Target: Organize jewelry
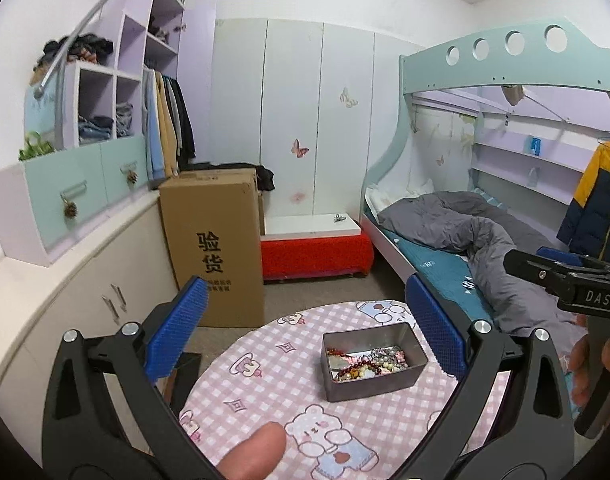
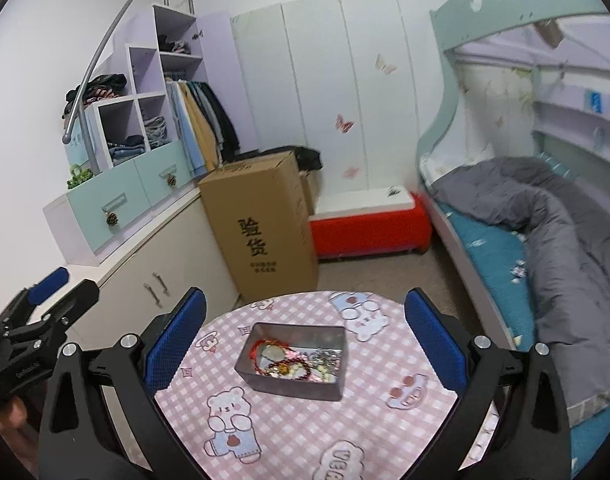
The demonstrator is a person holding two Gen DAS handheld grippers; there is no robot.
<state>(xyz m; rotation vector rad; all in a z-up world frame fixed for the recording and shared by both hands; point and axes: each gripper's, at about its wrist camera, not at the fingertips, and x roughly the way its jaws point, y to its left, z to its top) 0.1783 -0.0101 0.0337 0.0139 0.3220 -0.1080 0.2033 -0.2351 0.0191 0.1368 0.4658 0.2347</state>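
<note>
Plainly, our left claw [image 1: 305, 336] stands wide open above the counter [image 1: 265, 396], its blue pads [image 1: 177, 332] well apart and holding nothing. Our right claw [image 2: 305, 336] is spread just as wide and also grips nothing. From the left wrist view, the right claw [image 1: 561, 276] shows at the far right edge, held by a hand [image 1: 593, 364]; from the right wrist view, the left claw [image 2: 45, 300] shows at the far left edge. A fingertip [image 1: 257, 452] pokes in at the bottom of the left wrist view.

Between and beyond the pads sits a dark metal tin [image 1: 375, 360], lidless, upright on the round counter with its pink checked cloth printed with cartoon bears. Inside the tin lies the jewelry [image 2: 301, 362]: a tangle of red cord, dark red beads, pale beads and small glinting pieces, too jumbled for us to separate item by item. Neither claw touches the tin.

Farther out, a tall cardboard box [image 1: 215, 248] with black characters stands on the floor behind the counter. Beside it is a low red bench [image 1: 317, 256] with a white top. To the right is a bunk bed [image 1: 485, 240] with a grey duvet over a teal sheet, and to the left a shelf unit [image 1: 105, 112] with folded and hanging clothes.
</note>
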